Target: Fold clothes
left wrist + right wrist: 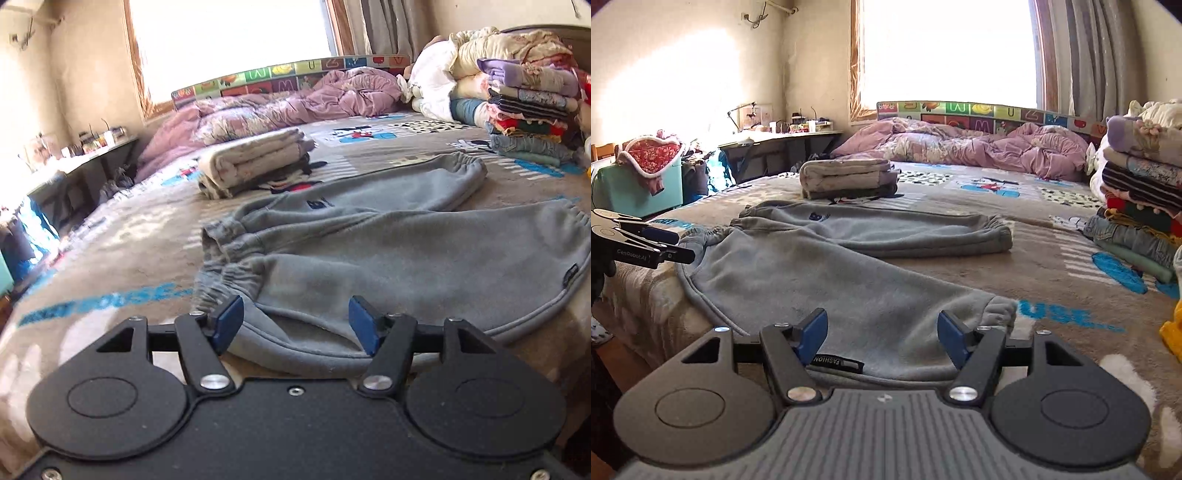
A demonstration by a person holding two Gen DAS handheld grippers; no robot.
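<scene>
While flat on bed point(1052, 266), grey pants point(820, 273) | waist L, cuffs R | both tongs point(295, 323) point(882, 334) wide.

Your right tongs point(882, 334) gape wide at 6 o'clock over the grey sweatpants point(827, 266) spread on the bed point(1052, 266); left tongs point(670, 242) at 9 o'clock; stacked clothes point(1141, 199) at 3 o'clock.

Both wrist cameras sit low at the bed's point(140, 251) near edge, facing the window point(945, 51); left looks over the sweatpants' point(388, 258) waistband, right over a cuff; both share the folded blanket point(846, 177).
</scene>
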